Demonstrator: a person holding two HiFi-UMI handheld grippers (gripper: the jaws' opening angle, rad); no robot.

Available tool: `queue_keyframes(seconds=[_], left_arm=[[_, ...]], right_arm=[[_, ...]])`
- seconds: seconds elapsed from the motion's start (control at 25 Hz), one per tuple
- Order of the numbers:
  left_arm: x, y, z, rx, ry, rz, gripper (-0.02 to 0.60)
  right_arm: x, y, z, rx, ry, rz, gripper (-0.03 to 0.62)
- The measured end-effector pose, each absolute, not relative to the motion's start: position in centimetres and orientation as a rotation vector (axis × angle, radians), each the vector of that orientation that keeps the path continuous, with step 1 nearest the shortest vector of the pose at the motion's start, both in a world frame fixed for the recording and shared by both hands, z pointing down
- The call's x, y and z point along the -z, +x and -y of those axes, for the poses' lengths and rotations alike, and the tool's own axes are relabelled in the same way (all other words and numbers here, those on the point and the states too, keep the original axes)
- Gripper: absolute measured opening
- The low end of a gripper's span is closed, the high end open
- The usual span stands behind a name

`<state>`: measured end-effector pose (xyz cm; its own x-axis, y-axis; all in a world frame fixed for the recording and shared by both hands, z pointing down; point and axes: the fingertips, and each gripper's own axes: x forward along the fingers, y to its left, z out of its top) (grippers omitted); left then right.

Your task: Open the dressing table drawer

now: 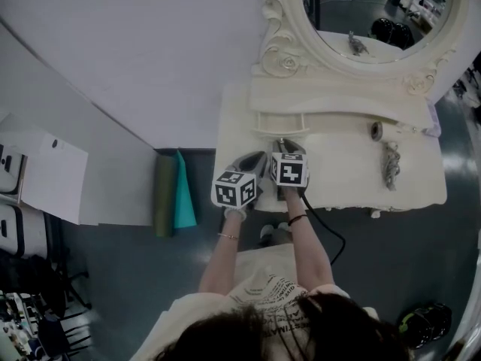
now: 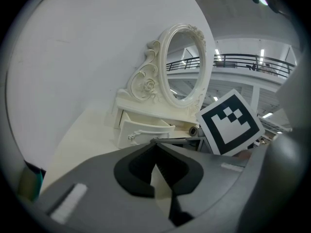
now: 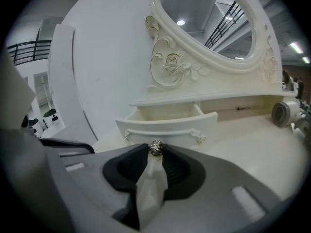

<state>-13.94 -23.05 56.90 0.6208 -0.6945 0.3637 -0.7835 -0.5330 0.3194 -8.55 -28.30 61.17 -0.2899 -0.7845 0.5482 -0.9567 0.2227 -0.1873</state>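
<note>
While my right gripper (image 3: 155, 154) pinches a ring (image 3: 155, 149) before the open drawer (image 3: 167, 126), my left gripper (image 2: 155, 143) is closed, empty. I should grip firmly until above it.

1. Left gripper (image 2: 155, 152): jaw tips meet, nothing between them.
2. Drawer (image 2: 143, 130) stands pulled out, just ahead of tips.
3. Oval mirror (image 2: 184, 64) above, beyond drawer.
4. Marker cube (image 2: 229, 123) close at right.

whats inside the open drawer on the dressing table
Only the bare cream inner walls of the drawer show, and nothing sticks up above its front. Its floor is hidden behind that front, so small contents cannot be ruled out.
</note>
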Motion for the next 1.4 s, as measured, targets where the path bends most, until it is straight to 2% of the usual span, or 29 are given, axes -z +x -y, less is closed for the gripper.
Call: queue_keyframes(seconds=[0.84,1.4], left_arm=[[-55.9,-13.3,22.6,-0.241,2.4,1.188,0.002],[-53.5,-12.1,21.0,-0.204,2.455,1.153,0.002]], right_arm=[[-59.7,-8.2,26.9,-0.689,1.542,2.299,0.114],[-54.3,-7.4,23.9,-0.617,1.354,2.543,0.1]])
